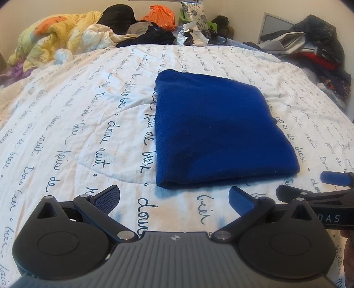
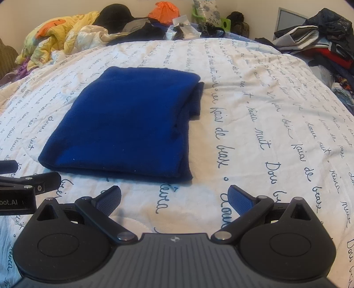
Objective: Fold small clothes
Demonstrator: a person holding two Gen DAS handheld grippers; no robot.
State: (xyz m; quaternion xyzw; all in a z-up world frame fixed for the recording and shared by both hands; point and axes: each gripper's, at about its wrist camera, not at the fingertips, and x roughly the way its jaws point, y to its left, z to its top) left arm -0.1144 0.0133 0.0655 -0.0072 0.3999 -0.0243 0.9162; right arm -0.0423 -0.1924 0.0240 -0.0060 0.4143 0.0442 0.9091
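A blue garment [image 1: 219, 130] lies folded into a flat rectangle on the white quilt with blue script [image 1: 88, 124]. It also shows in the right wrist view [image 2: 128, 126], with layered edges on its right side. My left gripper [image 1: 174, 197] is open and empty, just in front of the garment's near edge. My right gripper [image 2: 174, 197] is open and empty, in front of the garment's near right corner. The right gripper's fingers show at the right edge of the left wrist view [image 1: 331, 177]. The left gripper shows at the left edge of the right wrist view [image 2: 33, 181].
A yellow crumpled blanket [image 1: 59, 37], dark clothes [image 1: 150, 35], an orange bag [image 1: 160, 16] and clutter sit at the bed's far end. A heap of dark and red clothes [image 1: 318, 51] lies at the far right.
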